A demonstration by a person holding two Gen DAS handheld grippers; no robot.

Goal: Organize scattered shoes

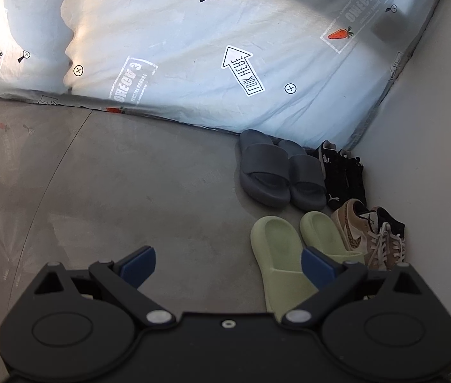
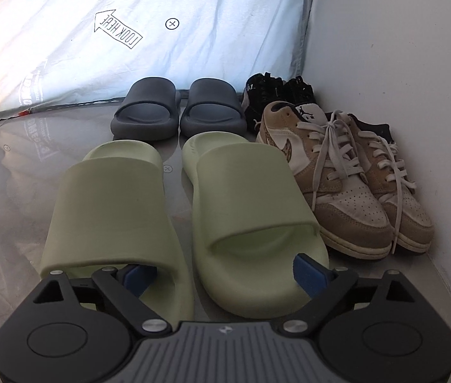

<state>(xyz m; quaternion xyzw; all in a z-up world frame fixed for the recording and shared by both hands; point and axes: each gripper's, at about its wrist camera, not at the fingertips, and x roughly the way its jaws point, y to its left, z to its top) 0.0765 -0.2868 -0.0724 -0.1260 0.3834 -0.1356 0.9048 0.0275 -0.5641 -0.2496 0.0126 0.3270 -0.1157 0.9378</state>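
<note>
Two pale green slides [image 2: 113, 201] [image 2: 247, 191] lie side by side on the floor, toes toward me. Behind them sits a pair of dark grey slides [image 2: 148, 111]. To the right stand tan and white laced sneakers [image 2: 337, 185], with black shoes [image 2: 276, 95] behind those. My right gripper [image 2: 225, 277] is open, its blue pads either side of the right green slide's toe and not pressing on it. My left gripper [image 1: 228, 265] is open over bare floor, just left of the green slides [image 1: 279, 255]. The grey slides [image 1: 263, 172] and sneakers [image 1: 372, 233] show beyond it.
A white printed bed cover [image 1: 193, 48] hangs down to the floor behind the shoes. A pale wall [image 1: 432, 159] runs along the right, close to the sneakers and black shoes. Glossy grey floor [image 1: 113, 175] spreads to the left.
</note>
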